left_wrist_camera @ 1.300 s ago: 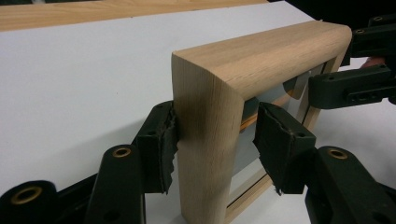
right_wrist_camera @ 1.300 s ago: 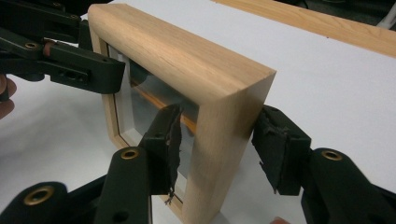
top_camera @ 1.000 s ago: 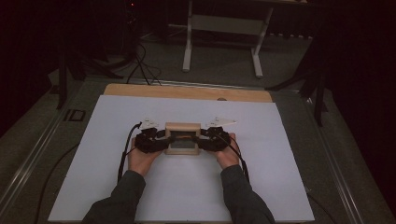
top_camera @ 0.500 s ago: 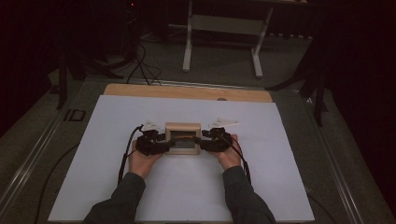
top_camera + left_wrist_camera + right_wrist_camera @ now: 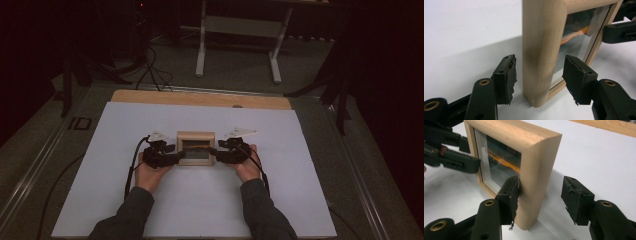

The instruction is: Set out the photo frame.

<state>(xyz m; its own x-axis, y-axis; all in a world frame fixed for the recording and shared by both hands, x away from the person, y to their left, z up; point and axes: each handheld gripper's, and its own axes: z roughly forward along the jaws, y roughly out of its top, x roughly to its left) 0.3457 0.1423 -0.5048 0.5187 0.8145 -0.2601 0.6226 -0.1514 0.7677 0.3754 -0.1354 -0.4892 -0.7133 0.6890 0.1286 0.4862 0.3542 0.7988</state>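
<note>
frame: wooden picture frame [image 5: 196,148] upright on white sheet [image 5: 200,200]
left gripper [image 5: 539,77]: jaws just opening, spread, straddling frame's left edge
right gripper [image 5: 540,200]: jaws just opening, spread, one pad touching frame's right edge

No readable txt — no labels, nos., signs.

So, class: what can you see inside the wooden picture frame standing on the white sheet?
Behind the glass of the wooden picture frame there is a dark picture with an orange streak. Reflections blur the rest of the picture, and the frame's back is hidden.
</note>
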